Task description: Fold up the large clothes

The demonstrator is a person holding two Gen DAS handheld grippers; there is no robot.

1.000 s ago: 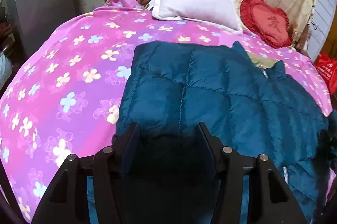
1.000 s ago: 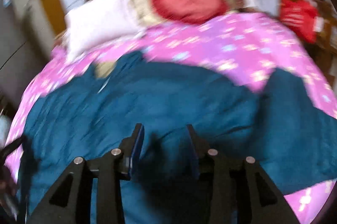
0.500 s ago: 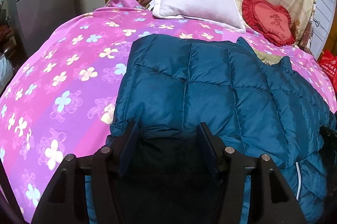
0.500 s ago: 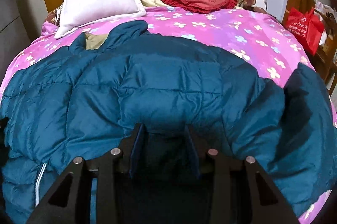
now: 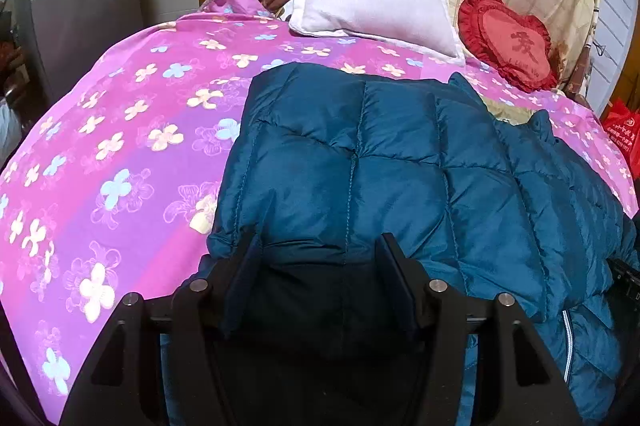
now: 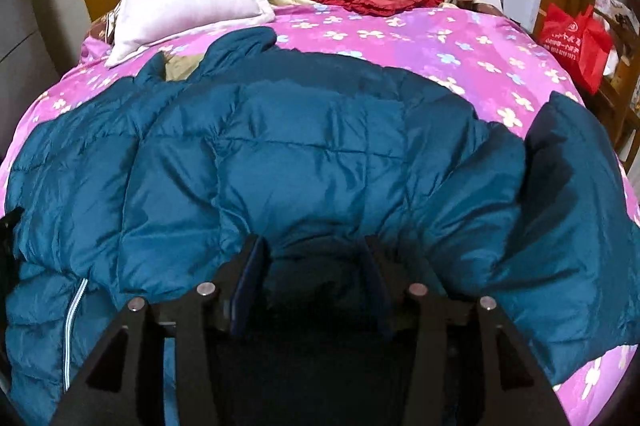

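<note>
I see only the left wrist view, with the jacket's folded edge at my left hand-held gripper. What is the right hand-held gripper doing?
Observer: The right hand-held gripper has its jaws opening, with the folded edge of the blue down jacket between them.
Operator: Is any of the jacket sticking out on that side?
Observer: Yes. A loose part, probably a sleeve, lies spread on the pink floral bedspread, beside the folded body rather than on it.
</note>
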